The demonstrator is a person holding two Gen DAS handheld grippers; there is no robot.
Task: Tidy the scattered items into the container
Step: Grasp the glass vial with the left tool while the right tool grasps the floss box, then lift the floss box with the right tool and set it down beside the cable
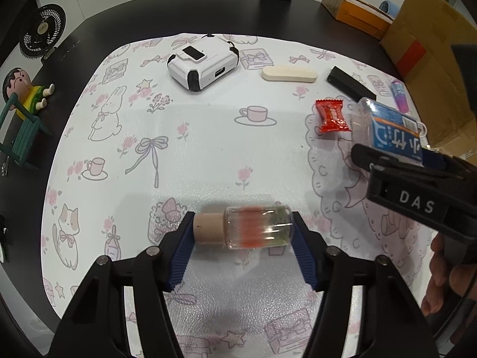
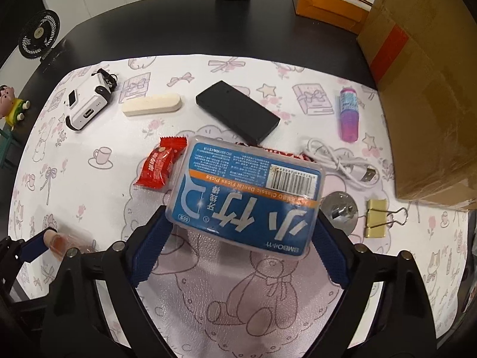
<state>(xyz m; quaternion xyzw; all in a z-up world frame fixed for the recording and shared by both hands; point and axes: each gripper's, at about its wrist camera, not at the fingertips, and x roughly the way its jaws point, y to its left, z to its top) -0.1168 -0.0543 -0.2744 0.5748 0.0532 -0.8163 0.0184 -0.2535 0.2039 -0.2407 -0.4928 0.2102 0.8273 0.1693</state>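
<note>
Left claw [image 1: 241, 232] clamping corked vial [image 1: 253, 228], right claw [image 2: 241, 229] clamping floss box [image 2: 247, 194]

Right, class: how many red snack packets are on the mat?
2 at least: one red packet lies left of the floss box; another red packet peeks from behind it, mostly hidden.

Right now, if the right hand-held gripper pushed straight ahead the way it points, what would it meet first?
Probably the black flat case, which lies beyond the floss pick box held in the right hand-held gripper. Height is unclear, so the box might pass over it.
</note>
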